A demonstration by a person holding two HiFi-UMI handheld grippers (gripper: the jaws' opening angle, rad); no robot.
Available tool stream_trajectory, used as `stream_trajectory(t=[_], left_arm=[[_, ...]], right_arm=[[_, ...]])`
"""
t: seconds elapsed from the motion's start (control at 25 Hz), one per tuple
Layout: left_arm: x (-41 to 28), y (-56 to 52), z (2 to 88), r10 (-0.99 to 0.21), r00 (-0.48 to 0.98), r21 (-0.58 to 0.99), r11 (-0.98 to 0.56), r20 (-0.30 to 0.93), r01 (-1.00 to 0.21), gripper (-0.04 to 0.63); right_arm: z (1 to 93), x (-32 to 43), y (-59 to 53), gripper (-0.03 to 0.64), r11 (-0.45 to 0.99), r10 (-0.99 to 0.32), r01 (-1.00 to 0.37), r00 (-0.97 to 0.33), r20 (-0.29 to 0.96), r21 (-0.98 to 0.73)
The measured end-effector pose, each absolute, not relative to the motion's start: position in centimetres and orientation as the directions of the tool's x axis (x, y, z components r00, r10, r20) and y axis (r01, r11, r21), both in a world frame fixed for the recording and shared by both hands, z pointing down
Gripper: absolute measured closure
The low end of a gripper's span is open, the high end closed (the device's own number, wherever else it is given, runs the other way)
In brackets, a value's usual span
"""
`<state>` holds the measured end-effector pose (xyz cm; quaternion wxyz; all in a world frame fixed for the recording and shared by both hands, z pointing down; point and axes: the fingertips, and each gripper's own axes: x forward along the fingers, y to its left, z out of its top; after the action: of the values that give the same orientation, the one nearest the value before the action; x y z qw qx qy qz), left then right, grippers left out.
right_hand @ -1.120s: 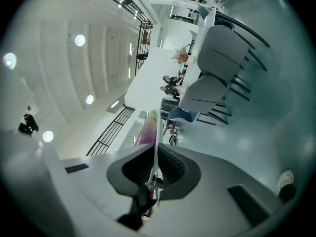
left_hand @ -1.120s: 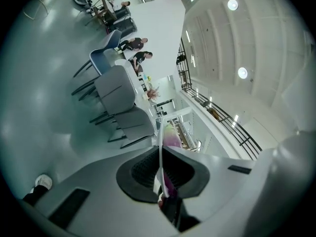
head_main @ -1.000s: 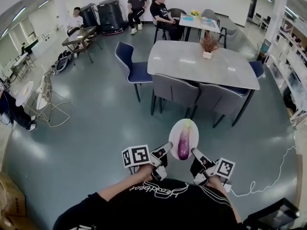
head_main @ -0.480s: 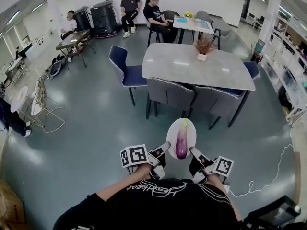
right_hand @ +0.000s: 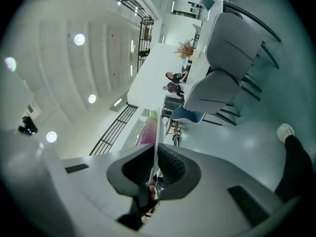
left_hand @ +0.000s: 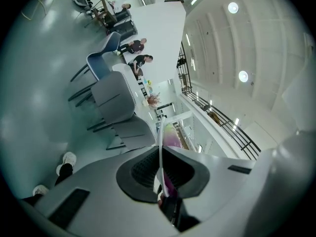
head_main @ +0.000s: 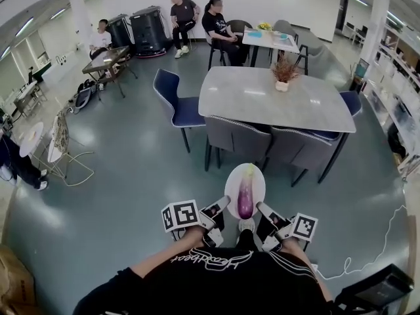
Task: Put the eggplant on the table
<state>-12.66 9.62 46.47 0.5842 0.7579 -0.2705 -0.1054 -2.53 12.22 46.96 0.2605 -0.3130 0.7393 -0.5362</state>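
Note:
A purple eggplant lies on a white plate held out in front of me over the grey-green floor. My left gripper is shut on the plate's left rim and my right gripper is shut on its right rim. In the left gripper view the plate's edge runs between the jaws, with the eggplant beyond it. The right gripper view shows the same: the plate's edge in the jaws and the eggplant beside it. The grey table stands ahead, beyond its chairs.
Two grey chairs line the table's near side, and a blue chair stands at its left. A potted plant sits on the table. People sit at the back. A white cable lies on the floor to my right.
The table and chairs have come a little nearer and lower in the head view. The plate with the eggplant stays held between both grippers.

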Motion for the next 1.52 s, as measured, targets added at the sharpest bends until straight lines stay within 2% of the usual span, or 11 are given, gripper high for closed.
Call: stream_trajectory(t=[0.44, 0.88, 1.2, 1.52], left_arm=[[-9.5, 0.5, 49.3, -0.560, 0.796, 0.935, -0.101, 0.229, -0.340, 0.572], [-2.6, -12.6, 50.6, -0.565, 0.776, 0.925, -0.057, 0.280, -0.376, 0.572], [1.5, -19.9, 48.5, -0.594, 0.762, 0.920, -0.090, 0.258, -0.382, 0.572], [3.3, -22.2, 48.2, -0.595, 0.762, 0.918, -0.100, 0.254, -0.384, 0.572]], right_arm=[[50.0, 0.8, 2.6, 0.583, 0.177, -0.714, -0.134, -0.700, -0.034, -0.975], [51.1, 7.8, -10.9, 0.583, 0.140, -0.702, -0.102, -0.712, -0.025, -0.985], [48.8, 12.0, -18.7, 0.583, 0.187, -0.693, -0.094, -0.718, -0.064, -0.978], [48.3, 13.8, -21.1, 0.583, 0.206, -0.705, -0.090, -0.705, -0.084, -0.974]])
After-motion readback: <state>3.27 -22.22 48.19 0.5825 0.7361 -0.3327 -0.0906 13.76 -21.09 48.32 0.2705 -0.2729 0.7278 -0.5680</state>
